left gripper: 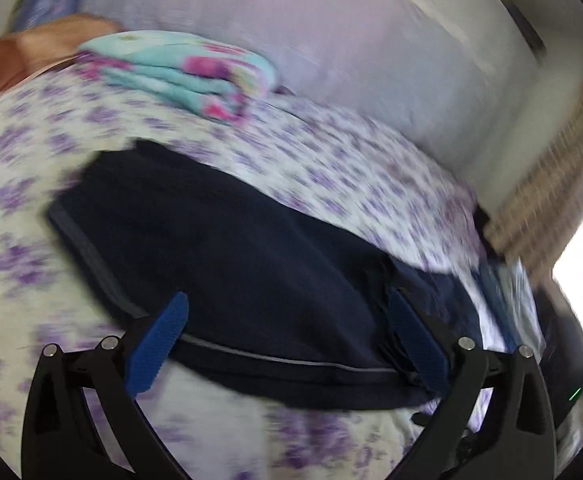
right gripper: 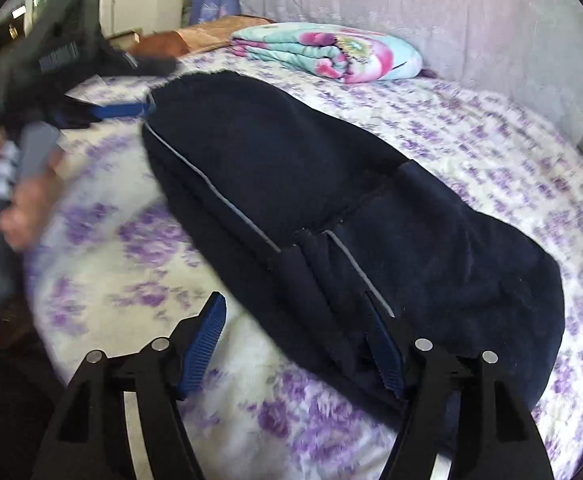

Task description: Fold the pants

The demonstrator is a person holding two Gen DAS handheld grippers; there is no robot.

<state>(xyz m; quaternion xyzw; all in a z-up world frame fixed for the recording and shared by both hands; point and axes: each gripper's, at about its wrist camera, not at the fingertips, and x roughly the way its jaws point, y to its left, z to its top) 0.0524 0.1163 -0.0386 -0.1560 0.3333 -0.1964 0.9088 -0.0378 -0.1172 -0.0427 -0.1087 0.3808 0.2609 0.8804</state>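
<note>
Pants [right gripper: 291,208], dark navy, folded, grey piping, on bedspread [right gripper: 131,248]

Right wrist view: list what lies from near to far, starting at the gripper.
right gripper → navy pants → purple-flowered bedsheet → folded turquoise-and-pink blanket → pale headboard cushion

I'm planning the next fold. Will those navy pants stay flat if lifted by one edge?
Probably not. The navy pants look like soft fleece already doubled in layers, so they would likely droop and unfold. Their fuzzy surface should grip rather than slide on the floral bedspread. Both tools' jaws stand open.
</note>
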